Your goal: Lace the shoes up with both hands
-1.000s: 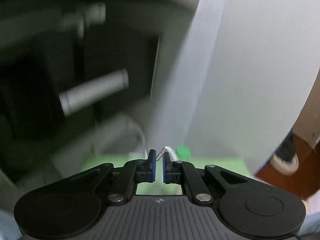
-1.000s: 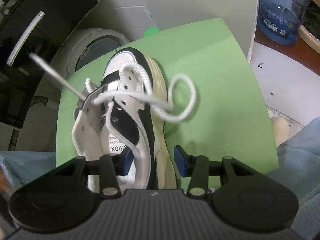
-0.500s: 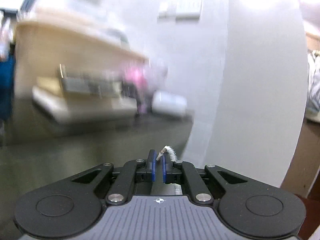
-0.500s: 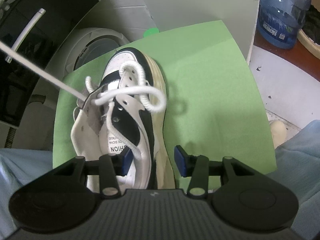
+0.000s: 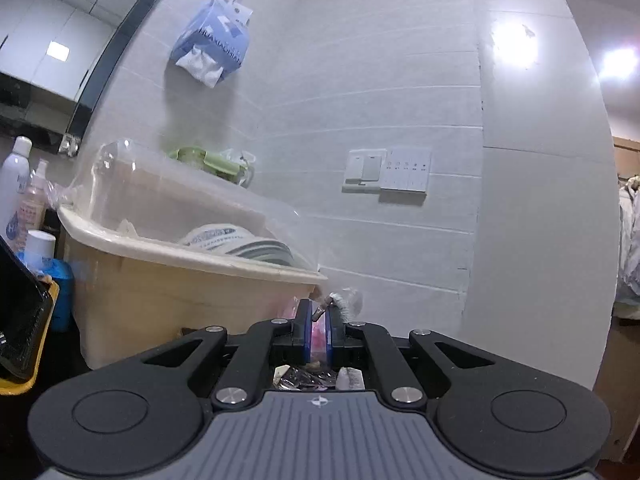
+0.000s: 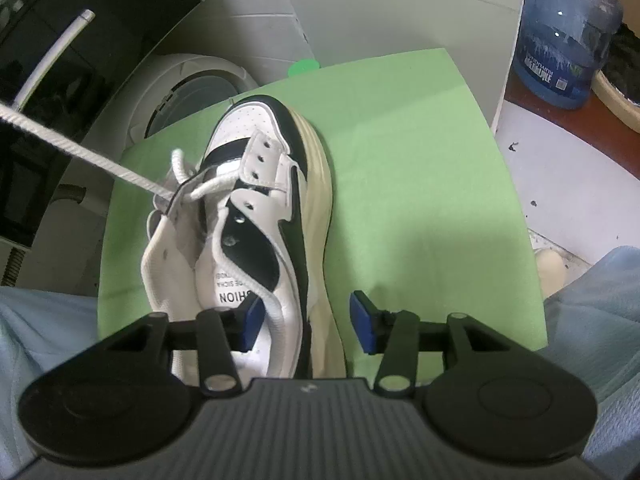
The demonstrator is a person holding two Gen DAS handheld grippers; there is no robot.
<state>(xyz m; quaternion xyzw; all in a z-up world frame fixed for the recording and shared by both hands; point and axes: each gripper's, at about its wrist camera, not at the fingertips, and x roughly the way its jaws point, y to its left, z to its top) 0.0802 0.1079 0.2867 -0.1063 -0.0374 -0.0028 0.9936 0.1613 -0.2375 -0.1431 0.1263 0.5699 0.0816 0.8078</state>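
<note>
Right wrist view: shoe [image 6: 256, 216] lies on green mat [image 6: 420, 184], toe pointing away | lace [image 6: 80, 154] runs tight up-left | left gripper [image 5: 318, 320] pinches lace tip | right gripper [image 6: 306, 322] open around the heel

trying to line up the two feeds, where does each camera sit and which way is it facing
Left wrist: sits behind the left tool, facing level at a white tiled wall and a beige tub; its own black arms show, pads shut on the lace tip.
Right wrist: sits behind the right tool, looking steeply down at the shoe on the green mat; its pads stand either side of the heel, light blue clothing at both edges.
Shared: only the lace, stretched taut off the left edge.
</note>
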